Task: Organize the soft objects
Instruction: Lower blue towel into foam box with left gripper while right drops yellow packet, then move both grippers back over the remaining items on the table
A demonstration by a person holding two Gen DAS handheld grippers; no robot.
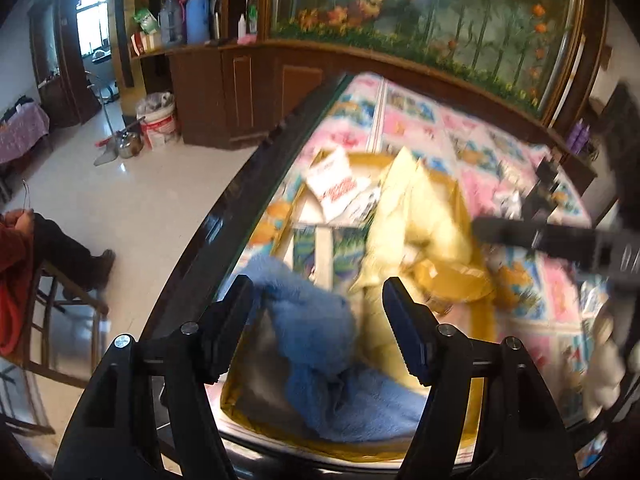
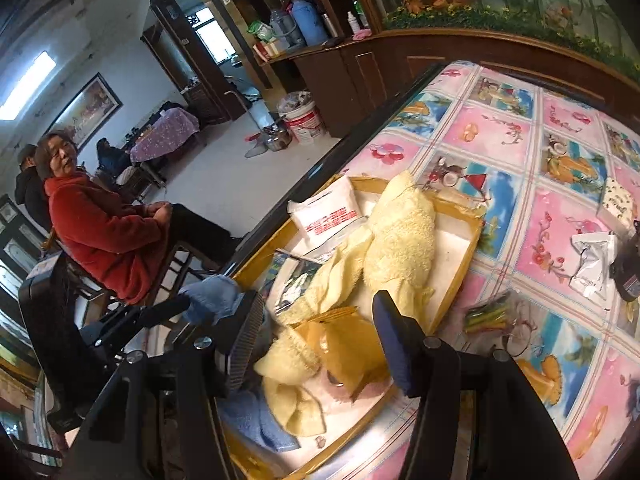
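A fluffy blue towel (image 1: 320,344) lies bunched in the near end of a shallow yellow box (image 1: 452,188) on the table. A pale yellow towel (image 1: 416,216) lies crumpled across the middle of the box; it also shows in the right wrist view (image 2: 400,240). My left gripper (image 1: 318,296) is open, its fingers either side of the blue towel's raised fold. My right gripper (image 2: 316,312) is open just above the yellow towel's near end. The blue towel (image 2: 212,300) shows by the left gripper's finger.
A white plastic bag (image 2: 328,216) lies at the box's far end. The table wears a bright patterned cloth (image 2: 520,140). A foil packet (image 2: 588,264), a dark object (image 2: 632,272) and a clear bag of green things (image 2: 492,316) lie to the right. A seated person in red (image 2: 100,232) is left.
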